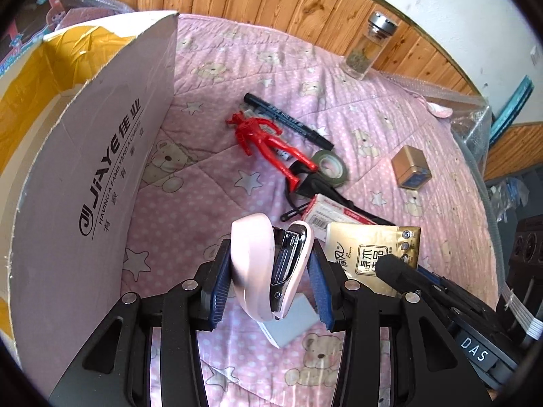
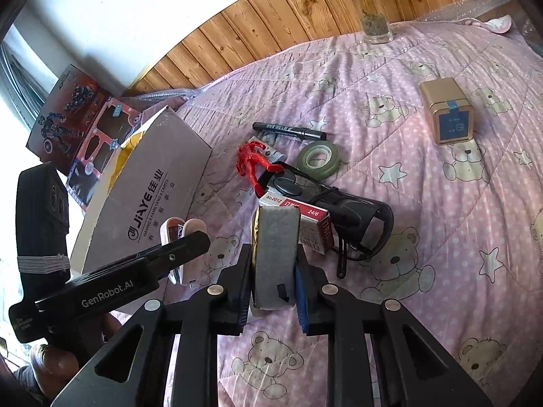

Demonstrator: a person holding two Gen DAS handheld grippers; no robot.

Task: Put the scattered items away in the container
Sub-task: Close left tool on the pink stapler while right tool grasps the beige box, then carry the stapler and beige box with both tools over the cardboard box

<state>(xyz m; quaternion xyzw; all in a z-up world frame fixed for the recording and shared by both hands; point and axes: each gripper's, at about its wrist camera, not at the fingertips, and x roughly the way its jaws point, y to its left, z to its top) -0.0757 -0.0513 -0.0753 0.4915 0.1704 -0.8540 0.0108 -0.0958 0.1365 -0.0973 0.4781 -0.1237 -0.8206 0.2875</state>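
Over the pink bear-print quilt both tongs are loaded. Left tongs pinch a pale pink stapler across its body, nose up, blue pads on both sides; it looks lifted clear of the quilt. Right tongs pinch a gold tissue pack edge-on, its grey side facing the camera, pads pressing both faces. Both are probably held high to carry over the wall of the cardboard box, the container, just left of the pile.

Remaining on the bed, heaped together: red toy figure, black marker, green tape roll, black binder clips and a red-and-white staple box. Gold tin lies apart to the right, glass jar by the wood panelling.

Writing: box reads "JiAYE", "HAVING A FAMILY AND A CAREER" plus Chinese characters; staple box "No.0012", "24/6"; tongs bodies "GenRobot.AI", "DAS". Tissue pack has Chinese characters, too warped to read reliably.
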